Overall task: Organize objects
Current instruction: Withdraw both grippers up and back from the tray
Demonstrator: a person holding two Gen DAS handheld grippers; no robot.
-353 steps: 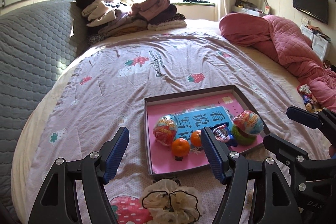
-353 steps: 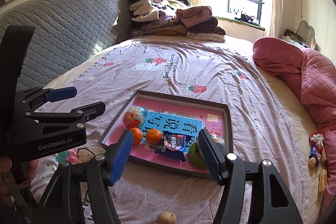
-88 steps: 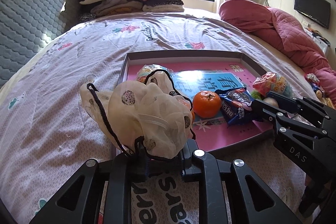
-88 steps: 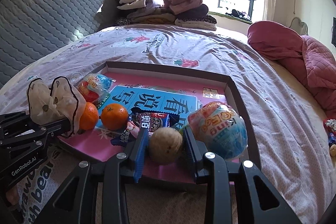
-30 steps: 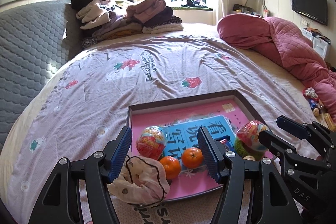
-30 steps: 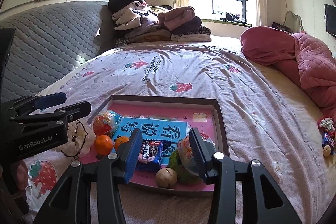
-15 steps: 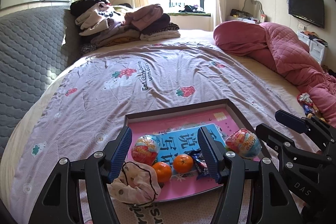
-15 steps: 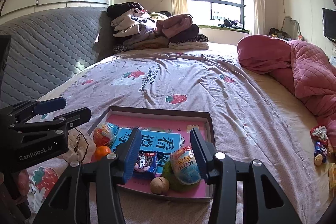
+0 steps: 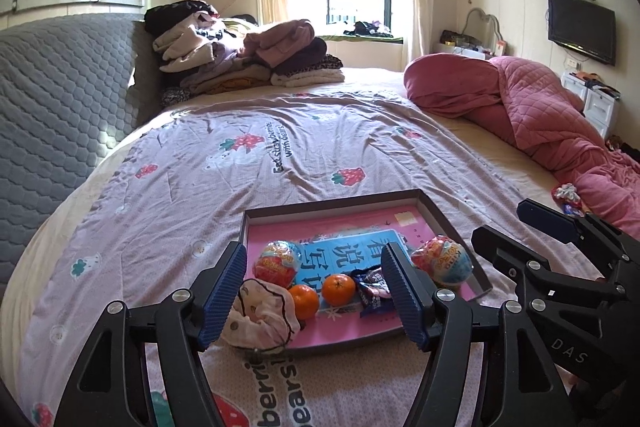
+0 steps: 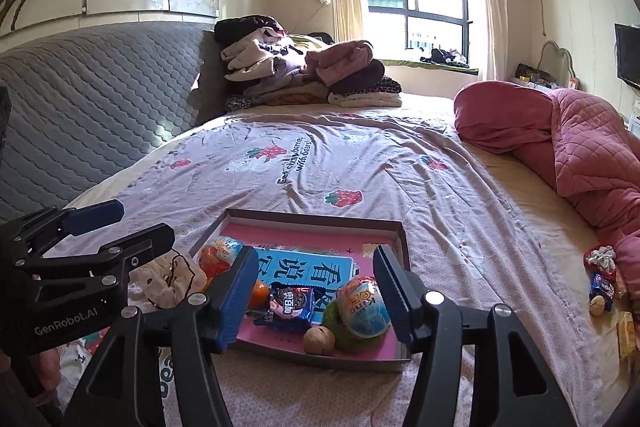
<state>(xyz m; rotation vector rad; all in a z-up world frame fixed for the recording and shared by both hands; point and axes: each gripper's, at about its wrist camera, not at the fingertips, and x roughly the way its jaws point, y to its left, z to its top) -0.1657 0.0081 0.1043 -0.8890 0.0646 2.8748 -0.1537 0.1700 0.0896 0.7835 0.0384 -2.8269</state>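
Observation:
A shallow pink tray (image 9: pixel 336 207) (image 10: pixel 320 219) lies on the bed. In it are two oranges (image 9: pixel 338 288), two foil-wrapped toy eggs (image 9: pixel 442 261) (image 10: pixel 362 307), a snack packet (image 10: pixel 290 305), a walnut (image 10: pixel 319 340) and a blue card (image 9: pixel 348 251). A cream drawstring pouch (image 9: pixel 260 319) (image 10: pixel 168 281) lies over the tray's near left corner. My left gripper (image 9: pixel 312 291) is open and empty, held above the tray's near edge. My right gripper (image 10: pixel 314 293) is open and empty, above the tray's near right part.
The tray sits on a lilac strawberry-print bedsheet (image 9: pixel 280 147). A pink quilt (image 9: pixel 540 115) is bunched at the right, with small snacks (image 10: pixel 602 279) beside it. A pile of folded clothes (image 9: pixel 240 59) sits at the far end. A grey padded headboard (image 9: pixel 48 99) runs along the left.
Both grippers have pulled back and risen from the tray, so it looks smaller. The pouch and walnut, held earlier, now lie in the tray. Both jaws stand open.

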